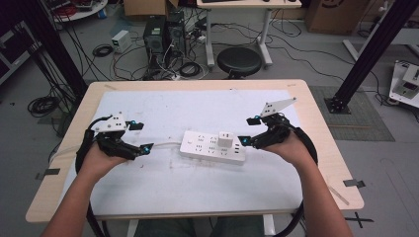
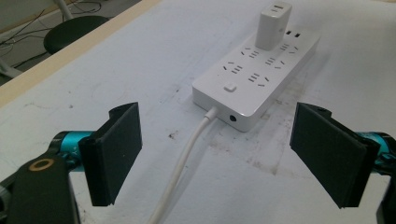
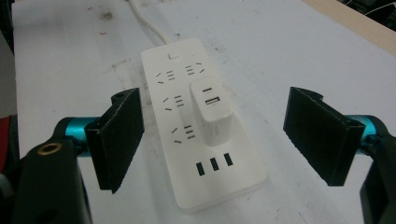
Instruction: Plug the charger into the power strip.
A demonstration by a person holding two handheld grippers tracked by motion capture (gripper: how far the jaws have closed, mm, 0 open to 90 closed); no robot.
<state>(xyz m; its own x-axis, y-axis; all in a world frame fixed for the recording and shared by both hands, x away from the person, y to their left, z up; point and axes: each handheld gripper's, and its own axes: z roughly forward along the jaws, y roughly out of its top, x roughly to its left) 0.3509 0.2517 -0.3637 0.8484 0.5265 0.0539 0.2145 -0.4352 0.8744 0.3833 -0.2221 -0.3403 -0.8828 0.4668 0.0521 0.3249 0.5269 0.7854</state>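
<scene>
A white power strip (image 1: pixel 211 146) lies flat mid-table, with a white charger block (image 1: pixel 226 140) plugged into it, standing upright. Its white cable (image 2: pixel 184 161) runs off its left end. In the left gripper view the strip (image 2: pixel 254 79) and charger (image 2: pixel 273 25) lie ahead of the jaws. My left gripper (image 1: pixel 141 137) is open at the strip's left end, straddling the cable without touching it (image 2: pixel 219 156). My right gripper (image 1: pixel 248 130) is open at the strip's right end (image 3: pixel 217 140), its jaws flanking the strip (image 3: pixel 201 135) and charger (image 3: pixel 212 112), apart from both.
A white mat (image 1: pixel 197 182) covers most of the wooden table (image 1: pixel 326 148). Beyond the far edge stand a black stool (image 1: pixel 239 61), computer towers (image 1: pixel 154 34) and tangled cables on the floor. Black frame posts (image 1: pixel 365 54) rise at both sides.
</scene>
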